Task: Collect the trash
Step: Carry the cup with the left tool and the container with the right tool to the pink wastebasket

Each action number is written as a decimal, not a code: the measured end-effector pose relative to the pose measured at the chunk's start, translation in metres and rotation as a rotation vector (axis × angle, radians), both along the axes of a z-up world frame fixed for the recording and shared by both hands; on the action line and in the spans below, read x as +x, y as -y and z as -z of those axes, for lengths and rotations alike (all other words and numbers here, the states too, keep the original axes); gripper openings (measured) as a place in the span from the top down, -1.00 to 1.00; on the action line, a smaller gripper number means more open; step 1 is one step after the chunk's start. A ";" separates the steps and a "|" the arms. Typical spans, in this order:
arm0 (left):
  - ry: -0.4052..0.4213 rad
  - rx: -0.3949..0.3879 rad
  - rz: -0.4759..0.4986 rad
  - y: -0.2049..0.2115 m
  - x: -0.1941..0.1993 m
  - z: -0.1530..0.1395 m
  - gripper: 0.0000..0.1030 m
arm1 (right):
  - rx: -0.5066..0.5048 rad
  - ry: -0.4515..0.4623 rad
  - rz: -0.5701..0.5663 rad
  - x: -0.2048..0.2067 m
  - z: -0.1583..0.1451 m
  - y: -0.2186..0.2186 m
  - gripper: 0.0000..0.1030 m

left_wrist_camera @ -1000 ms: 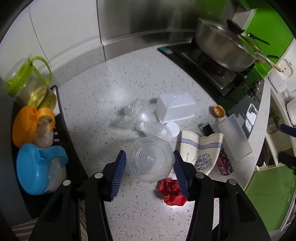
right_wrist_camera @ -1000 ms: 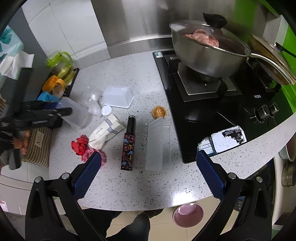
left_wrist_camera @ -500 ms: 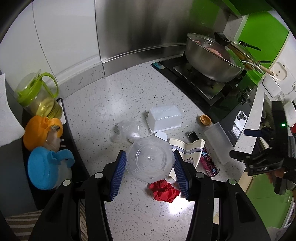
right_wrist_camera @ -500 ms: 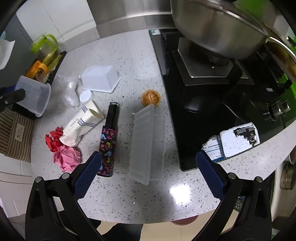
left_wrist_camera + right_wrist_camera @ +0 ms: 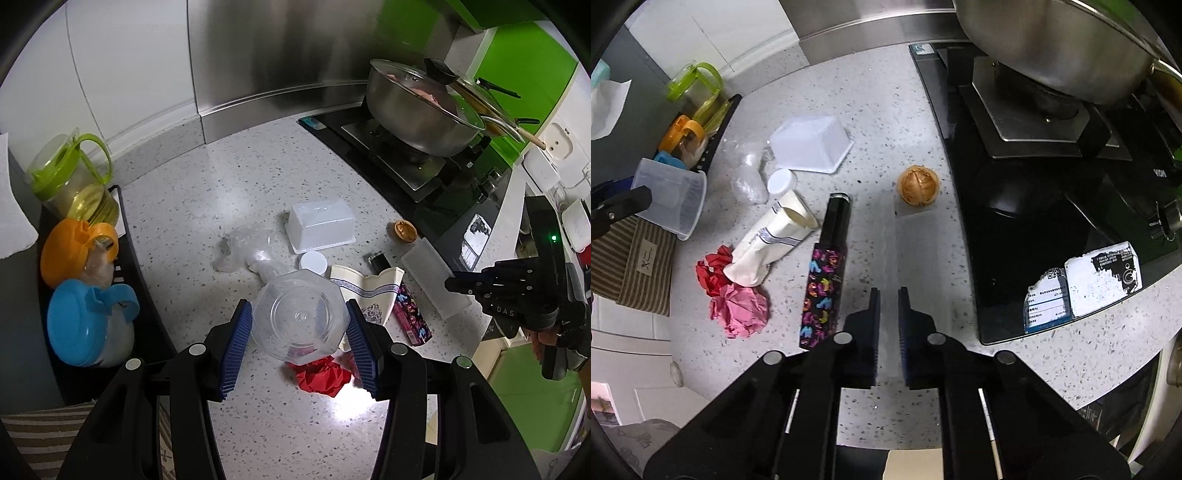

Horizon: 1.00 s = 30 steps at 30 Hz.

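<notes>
Left gripper [image 5: 300, 339], blue pads closed against the two sides of a clear faceted plastic container [image 5: 299, 317], held off the speckled countertop [image 5: 192, 192] with its base toward the lens; directly beneath and just past the fingertips, a crumpled red paper [image 5: 320, 376]; ahead and to the right, a flattened paper cup [image 5: 369, 291], a patterned slim box [image 5: 410, 319] and a long translucent plastic tray [image 5: 432, 280]; farther ahead, a white lid [image 5: 313, 263], crumpled clear film [image 5: 245, 247] and an upturned white tub [image 5: 320, 229]; far left, lidded jars [image 5: 79, 321] in a black rack; far right, stove with steel pot [image 5: 421, 110].

Right gripper [image 5: 888, 332], fingers drawn nearly together with only a narrow gap, pinching the near end of the long translucent plastic tray [image 5: 894, 254], lying flat and running forward; immediately left, the patterned slim box [image 5: 827, 273]; farther left, the flattened paper cup [image 5: 772, 240] overlapping crumpled red paper [image 5: 713, 271] and pink paper [image 5: 740, 308]; at the tray's far end, a walnut-like brown ball [image 5: 918, 184]; beyond, the upturned white tub [image 5: 810, 144]; far left edge, the clear faceted plastic container [image 5: 670, 197].
</notes>
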<state>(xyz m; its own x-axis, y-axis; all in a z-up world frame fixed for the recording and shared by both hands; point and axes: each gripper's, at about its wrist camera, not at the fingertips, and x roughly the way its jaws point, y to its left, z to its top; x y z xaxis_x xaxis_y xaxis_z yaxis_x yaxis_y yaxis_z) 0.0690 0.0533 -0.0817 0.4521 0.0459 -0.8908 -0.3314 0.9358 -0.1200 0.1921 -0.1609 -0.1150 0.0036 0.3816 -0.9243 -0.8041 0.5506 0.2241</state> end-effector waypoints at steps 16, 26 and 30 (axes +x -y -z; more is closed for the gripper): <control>0.100 0.015 0.417 0.064 0.024 -0.043 0.01 | 0.100 0.183 0.367 -0.058 -0.096 0.094 0.86; 0.175 -0.012 0.728 0.182 0.026 -0.057 0.01 | 0.034 0.231 0.668 -0.125 -0.096 0.217 0.86; 0.175 -0.027 0.819 0.242 0.021 -0.047 0.01 | 0.017 0.214 0.750 -0.145 -0.078 0.270 0.86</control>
